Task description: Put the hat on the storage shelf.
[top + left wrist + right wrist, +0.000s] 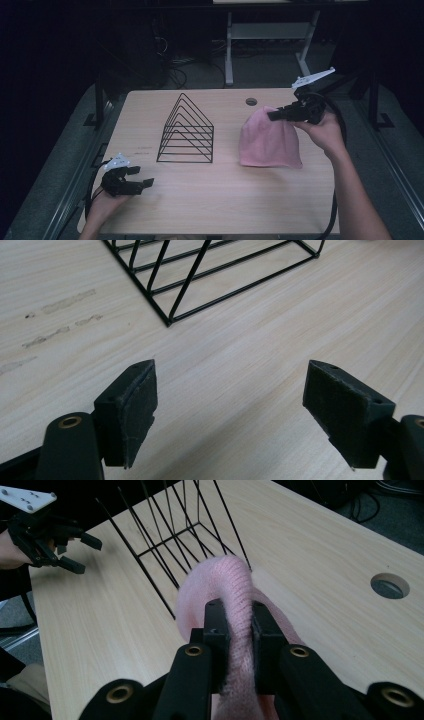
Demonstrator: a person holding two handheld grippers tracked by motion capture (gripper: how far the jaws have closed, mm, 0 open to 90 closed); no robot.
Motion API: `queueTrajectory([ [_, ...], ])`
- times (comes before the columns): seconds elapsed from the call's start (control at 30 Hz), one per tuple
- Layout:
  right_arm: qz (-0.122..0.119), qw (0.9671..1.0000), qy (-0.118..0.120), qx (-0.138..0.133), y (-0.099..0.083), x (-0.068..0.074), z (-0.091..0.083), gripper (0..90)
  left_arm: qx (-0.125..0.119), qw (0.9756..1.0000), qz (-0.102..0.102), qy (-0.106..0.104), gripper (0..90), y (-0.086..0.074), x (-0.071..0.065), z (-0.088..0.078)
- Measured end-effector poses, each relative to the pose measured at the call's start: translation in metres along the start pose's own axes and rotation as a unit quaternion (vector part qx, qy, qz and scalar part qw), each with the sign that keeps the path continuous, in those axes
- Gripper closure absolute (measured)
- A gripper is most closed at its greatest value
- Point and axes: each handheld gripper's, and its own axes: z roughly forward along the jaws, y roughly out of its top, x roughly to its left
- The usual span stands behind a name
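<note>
At the near left edge of the surface point(220, 200), the left gripper point(145, 176) rests low with jaws spread wide and empty. Farther in, a black wire rack point(186, 132) stands between the hands. Beyond it to the right, the right gripper point(272, 115) pinches the crown of a pink knit hat point(267, 142), its hem on the wood. A clean lift likely needs a firm pinch and a straight rise, keeping the knit off the wires.

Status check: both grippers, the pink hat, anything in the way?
Right gripper shut on pink hat, its top pinched up. Left gripper open over bare table. Wire rack stands between them.
</note>
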Motion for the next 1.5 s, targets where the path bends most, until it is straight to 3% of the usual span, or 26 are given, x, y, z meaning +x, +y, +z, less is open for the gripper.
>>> queueTrajectory([
  [0.27,-0.011,0.9999,0.004,-0.010,0.008,0.006,-0.007,80.9,-0.009,0.9999,0.003,-0.011,22.1,0.007,-0.002,-0.005],
  [0.8,-0.041,0.9987,0.018,-0.025,0.033,0.025,-0.016,80.7,-0.021,0.9981,0.037,-0.044,22.4,0.037,-0.008,-0.017],
  [0.93,-0.048,0.9981,0.024,-0.028,0.043,0.031,-0.018,80.5,-0.028,0.9963,0.053,-0.062,22.4,0.052,-0.012,-0.023],
  [1.5,-0.076,0.9955,0.045,-0.032,0.072,0.056,-0.024,80.5,-0.038,0.9895,0.099,-0.098,22.3,0.094,-0.032,-0.038],
])
